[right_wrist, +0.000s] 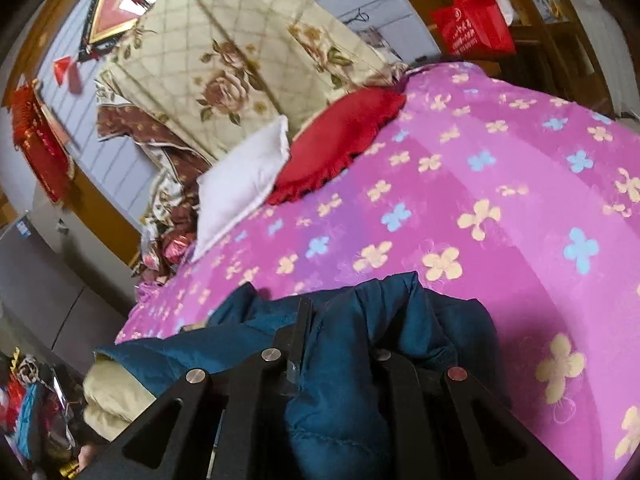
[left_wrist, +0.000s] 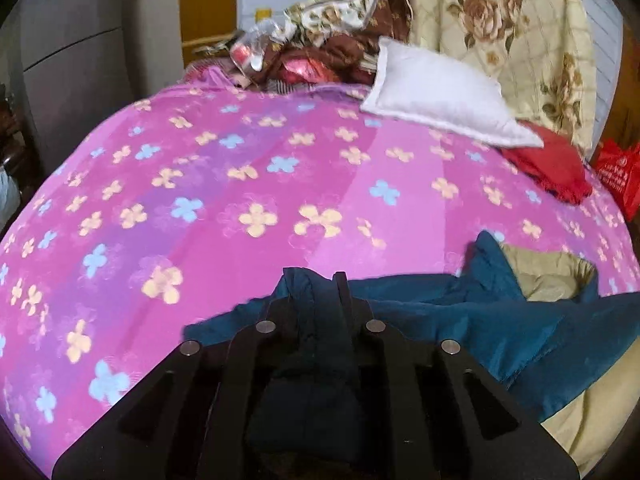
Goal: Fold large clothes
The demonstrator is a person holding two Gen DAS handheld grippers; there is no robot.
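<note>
Your left gripper [left_wrist: 316,280] clenches a bunched fold of the teal jacket [left_wrist: 460,312] between its fingers | your right gripper [right_wrist: 340,312] grips another bunch of the jacket [right_wrist: 360,360] | jacket lies at the near edge of the pink flowered bedspread [left_wrist: 240,184], beige lining [left_wrist: 552,276] showing.

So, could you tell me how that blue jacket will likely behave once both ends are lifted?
The blue jacket will probably sag between the left hand-held gripper and the right hand-held gripper, since it already bunches in soft folds. Its quilted padding suggests it's bulky yet light.
</note>
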